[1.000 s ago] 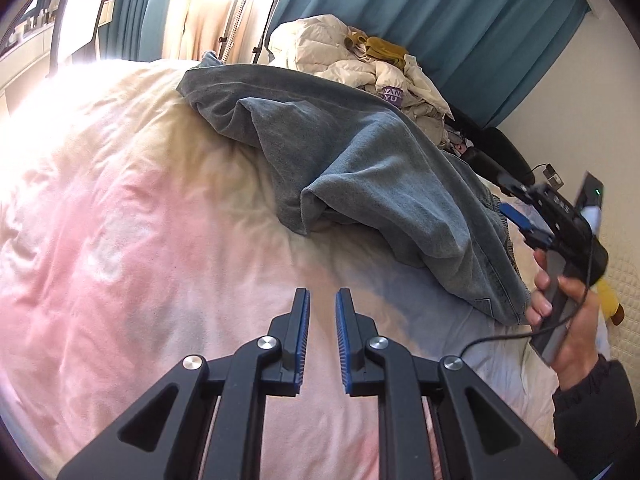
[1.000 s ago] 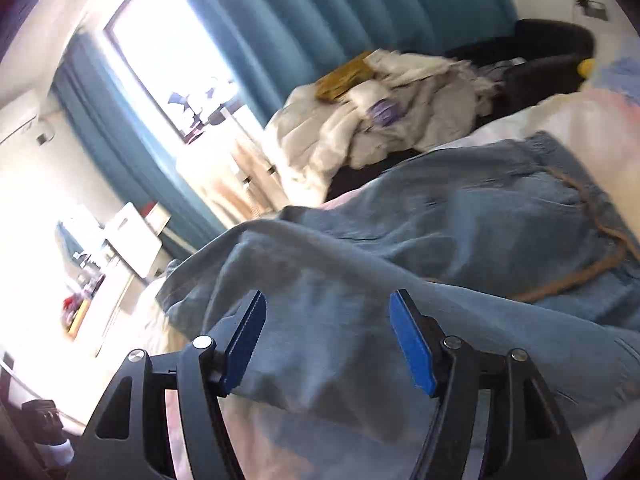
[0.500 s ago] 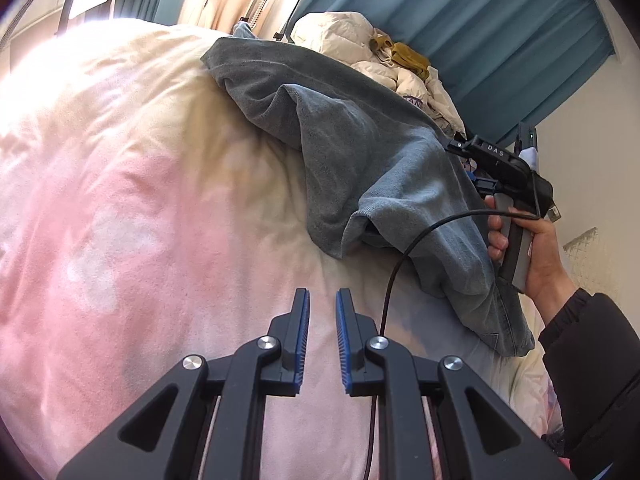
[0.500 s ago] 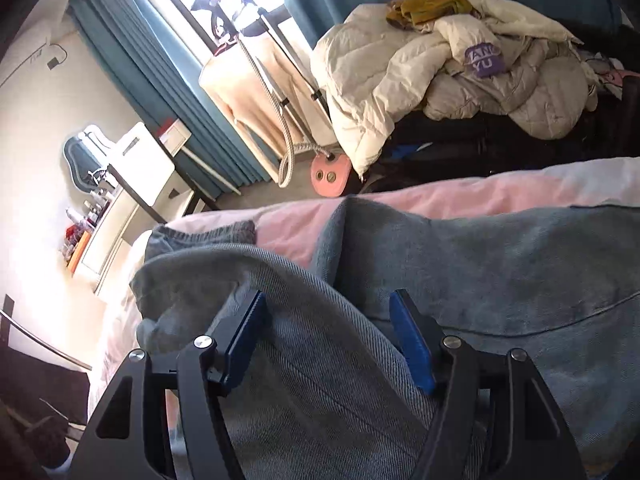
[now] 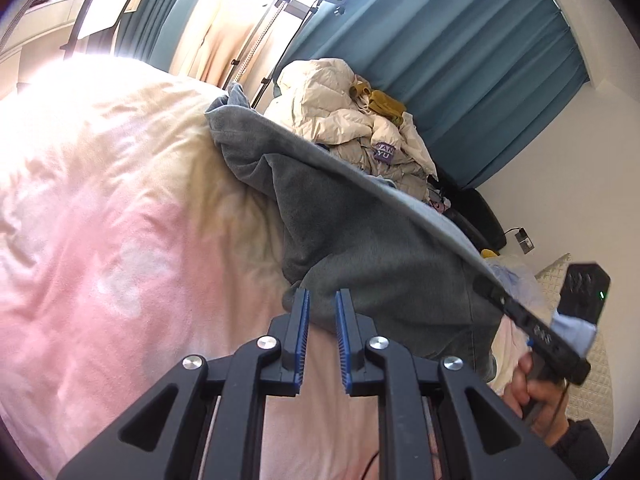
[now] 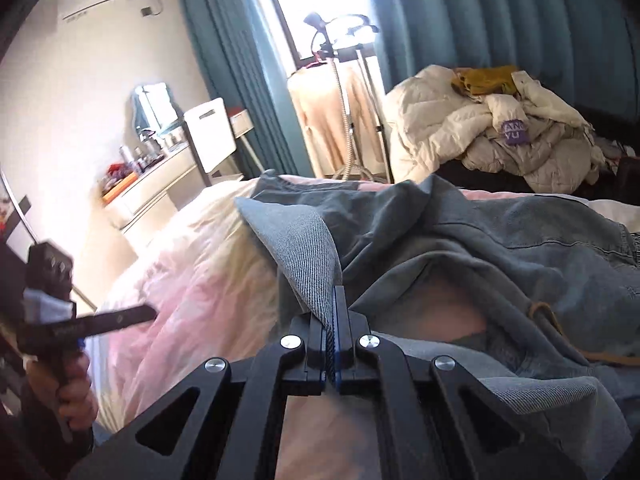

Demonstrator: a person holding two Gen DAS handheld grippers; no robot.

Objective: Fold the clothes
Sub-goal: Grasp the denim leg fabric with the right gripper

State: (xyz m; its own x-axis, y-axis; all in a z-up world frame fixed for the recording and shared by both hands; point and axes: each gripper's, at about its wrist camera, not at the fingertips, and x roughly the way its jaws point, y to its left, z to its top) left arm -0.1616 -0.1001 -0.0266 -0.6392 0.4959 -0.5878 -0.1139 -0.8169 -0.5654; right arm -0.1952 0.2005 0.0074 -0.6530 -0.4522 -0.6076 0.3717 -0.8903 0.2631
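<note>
Jeans (image 6: 500, 240) rumpled on bed (image 5: 120, 200), straight ahead of both tongs — folding barely begun. Right tongs (image 6: 335, 340) clamped on denim edge, lifting it; left tongs (image 5: 322, 316) nearly together, empty, just short of fabric. Smoothing and folds all left. Beyond: heaped jackets (image 6: 500, 128), teal curtains (image 5: 460, 60) — nothing blocking.

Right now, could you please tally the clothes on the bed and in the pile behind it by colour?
Grey-blue: 1, the jeans on the bed, clamped in the right gripper
Cream: 1, the puffy jacket in the pile
Mustard: 1, the garment on top
Total: 3
</note>
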